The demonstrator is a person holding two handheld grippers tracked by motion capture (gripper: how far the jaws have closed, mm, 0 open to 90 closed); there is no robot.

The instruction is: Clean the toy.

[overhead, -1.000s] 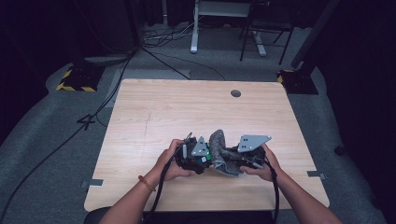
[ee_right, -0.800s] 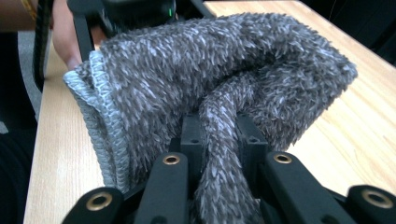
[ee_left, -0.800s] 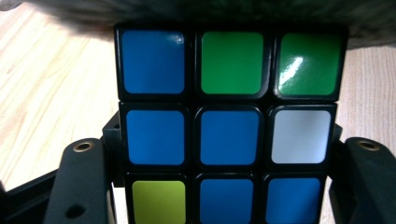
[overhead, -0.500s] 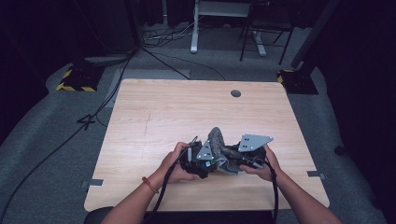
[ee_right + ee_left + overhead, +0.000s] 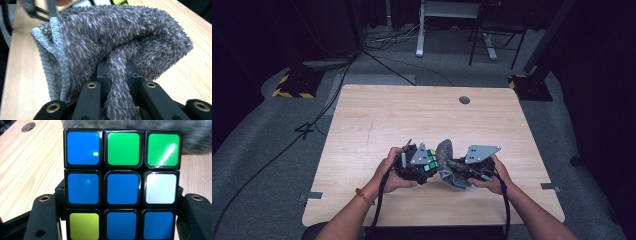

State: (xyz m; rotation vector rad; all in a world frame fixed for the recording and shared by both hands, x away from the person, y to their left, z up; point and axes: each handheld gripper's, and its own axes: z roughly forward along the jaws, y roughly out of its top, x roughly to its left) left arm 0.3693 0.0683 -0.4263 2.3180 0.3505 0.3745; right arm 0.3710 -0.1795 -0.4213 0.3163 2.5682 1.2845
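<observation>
Tool on our left (image 5: pixel 424 162) is clamping the Rubik's cube (image 5: pixel 122 185) while the right tool (image 5: pixel 459 167) is pinching a fold of the grey microfibre cloth (image 5: pixel 112 37); both are hovering just over the near middle of the worktop (image 5: pixel 412 115). We are wiping best by keeping the cube steady and dragging the cloth flat across each face, without pressing hard enough to twist a layer.

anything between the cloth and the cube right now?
Nothing visible. The left gripper is shut on the puzzle cube, and the right gripper is shut on the grey cloth. In the high view the cloth sits right beside the cube above the table; actual contact can't be told.
</observation>
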